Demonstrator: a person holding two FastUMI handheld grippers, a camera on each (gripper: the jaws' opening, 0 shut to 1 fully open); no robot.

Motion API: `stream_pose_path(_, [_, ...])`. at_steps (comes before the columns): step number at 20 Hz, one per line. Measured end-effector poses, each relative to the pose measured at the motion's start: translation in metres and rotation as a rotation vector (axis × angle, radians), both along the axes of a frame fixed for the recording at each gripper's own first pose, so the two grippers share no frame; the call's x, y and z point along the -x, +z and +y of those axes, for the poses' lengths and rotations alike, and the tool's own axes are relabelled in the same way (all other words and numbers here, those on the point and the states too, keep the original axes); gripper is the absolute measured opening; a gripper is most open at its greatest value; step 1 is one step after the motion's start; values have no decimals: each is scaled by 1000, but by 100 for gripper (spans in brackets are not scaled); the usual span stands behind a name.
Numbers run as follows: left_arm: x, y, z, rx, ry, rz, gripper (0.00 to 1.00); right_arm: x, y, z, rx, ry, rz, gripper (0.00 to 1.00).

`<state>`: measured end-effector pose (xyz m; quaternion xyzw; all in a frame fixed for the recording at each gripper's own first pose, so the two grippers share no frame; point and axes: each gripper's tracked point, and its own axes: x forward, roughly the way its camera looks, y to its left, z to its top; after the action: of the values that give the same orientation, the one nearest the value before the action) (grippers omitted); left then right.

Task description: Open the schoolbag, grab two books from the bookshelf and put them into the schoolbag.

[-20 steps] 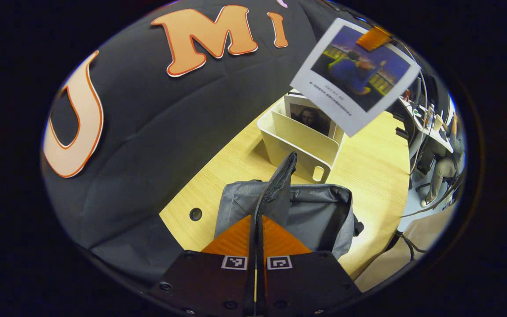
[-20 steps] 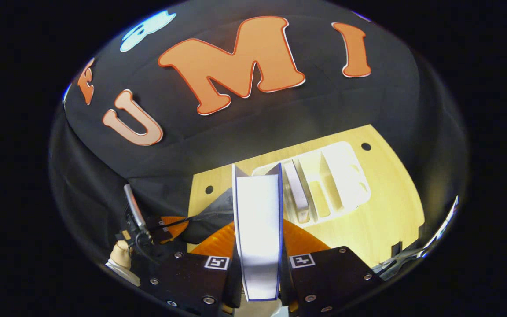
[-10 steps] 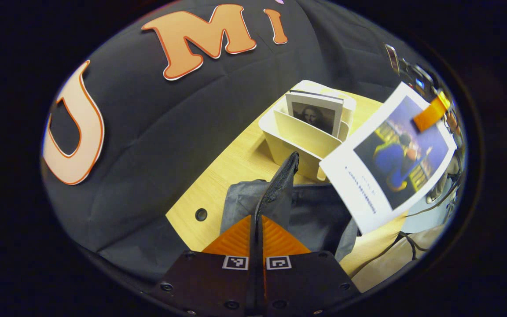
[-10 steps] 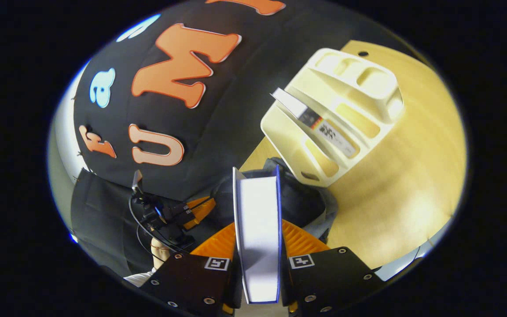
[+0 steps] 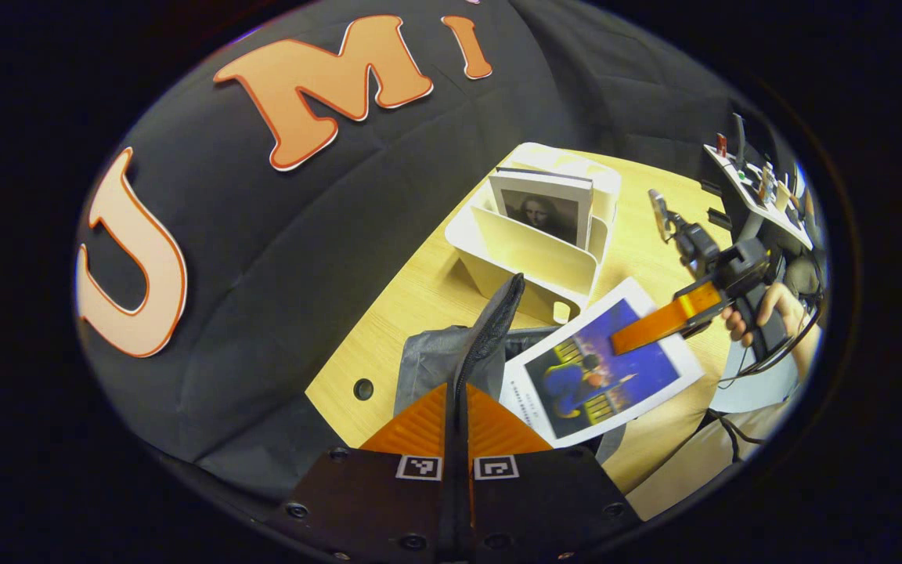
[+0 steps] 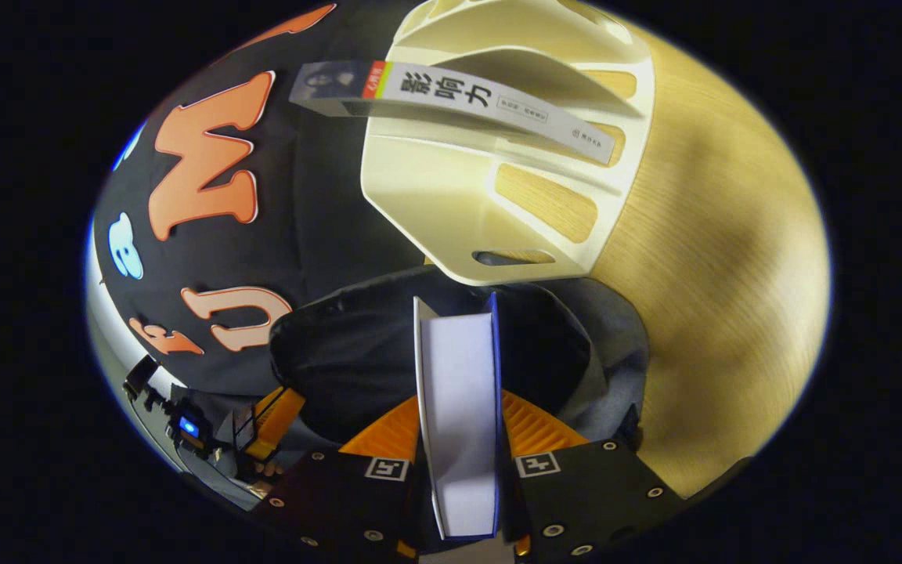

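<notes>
Right hand-held gripper (image 6: 459, 423) pinches book (image 6: 457, 407) over schoolbag (image 6: 357, 368); left hand-held gripper (image 5: 457, 407) pinches its flap (image 5: 494, 325)

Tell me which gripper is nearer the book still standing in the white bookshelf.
Right. The right gripper, shut on the blue-covered book, hangs over the schoolbag beside the bookshelf holding that standing book. The left gripper pinches the schoolbag's flap, farther back.

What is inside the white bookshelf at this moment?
One book stands upright in the bookshelf, its cover facing the schoolbag. The lower part of the book is hidden by a divider, and the compartments behind it cannot be seen.
</notes>
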<state>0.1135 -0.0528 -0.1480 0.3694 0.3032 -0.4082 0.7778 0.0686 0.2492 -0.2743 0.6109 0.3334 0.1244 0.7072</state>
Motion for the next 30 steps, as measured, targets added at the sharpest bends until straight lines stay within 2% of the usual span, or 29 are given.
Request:
stream_pose_path(4, [8,10,-4,4,-17,-14,1,-34,-12,35,23,-92,-15,35])
stream_pose_path(5, [10,11,-6,9,-15,-5,1,-41,-9,44,1,-123,-19,45])
stream_pose_path(6, [13,12,-5,8,-20,-3,1,-50,-9,54,-15,-159,-19,35])
stream_pose_path(9, [14,17,-7,0,-37,-24,1,-70,-19,74,0,-223,12,36])
stream_pose_path(11, [12,14,-3,-1,-33,-18,1,-78,-21,86,26,-233,29,39])
stream_pose_path(12, [10,11,1,3,-23,-7,1,-78,-22,89,41,-224,26,53])
stream_pose_path(14, [7,6,7,9,3,10,1,-68,-21,93,28,-194,33,88])
stream_pose_path(15, [5,4,9,13,7,8,1,-63,-21,88,21,-182,40,97])
stream_pose_path(16, [3,4,10,16,7,4,1,-58,-25,84,25,-179,56,99])
stream_pose_path(20, [1,0,14,35,10,2,1,-26,-15,50,44,-173,60,99])
stream_pose_path(24, [3,-8,19,54,22,21,1,9,2,-19,116,-222,36,98])
stream_pose_path(26, [6,-10,19,70,22,25,1,28,8,-57,178,-234,31,98])
stream_pose_path(30, [11,-13,20,94,22,30,1,59,24,-122,408,-211,54,98])
